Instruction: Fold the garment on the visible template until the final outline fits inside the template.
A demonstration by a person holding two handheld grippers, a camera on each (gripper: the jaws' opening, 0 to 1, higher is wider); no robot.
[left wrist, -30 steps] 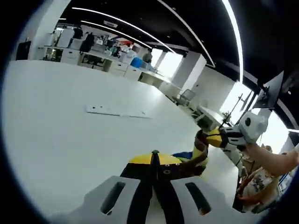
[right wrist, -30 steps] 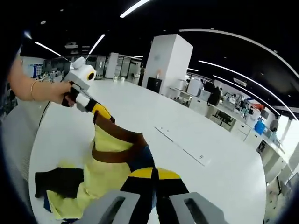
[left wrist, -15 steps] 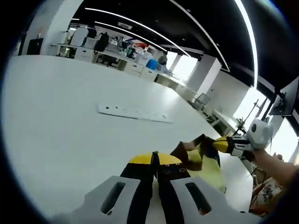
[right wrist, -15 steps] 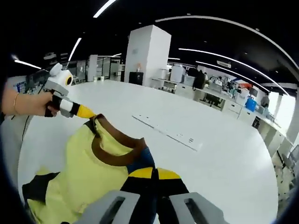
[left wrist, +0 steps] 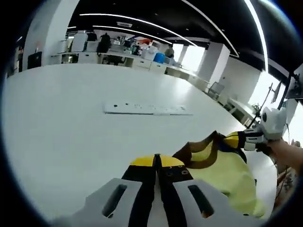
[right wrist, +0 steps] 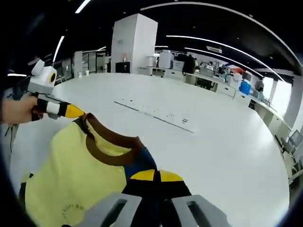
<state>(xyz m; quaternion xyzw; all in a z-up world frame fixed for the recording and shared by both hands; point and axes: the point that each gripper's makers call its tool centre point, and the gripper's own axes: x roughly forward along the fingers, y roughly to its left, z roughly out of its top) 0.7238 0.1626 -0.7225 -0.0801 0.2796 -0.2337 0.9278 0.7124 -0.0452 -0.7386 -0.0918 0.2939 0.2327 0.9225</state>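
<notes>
A yellow garment (right wrist: 71, 172) with a brown collar (right wrist: 110, 147), a blue patch (right wrist: 141, 161) and dark sleeves hangs stretched between both grippers over the white table (right wrist: 222, 142). My right gripper (right wrist: 154, 176) is shut on the garment's shoulder by the blue patch. My left gripper (left wrist: 157, 162) is shut on the opposite shoulder, the brown collar (left wrist: 196, 152) running off to its right. The right gripper view has the left gripper (right wrist: 71, 111) at far left in a hand, pinching the collar's end. In the left gripper view, the right gripper (left wrist: 235, 140) grips the yellow garment (left wrist: 225, 172) at right.
A long flat white strip (left wrist: 147, 109) (right wrist: 156, 115) lies on the table beyond the garment. Office desks (left wrist: 109, 56), a white pillar (right wrist: 134, 45) and chairs (right wrist: 294, 142) stand past the table's far edge. The person's hand (right wrist: 16, 109) holds the left gripper.
The garment, earlier bunched and drooping between the grippers, is now pulled out flat and wide. The grippers have moved apart, and both views have swung round.
</notes>
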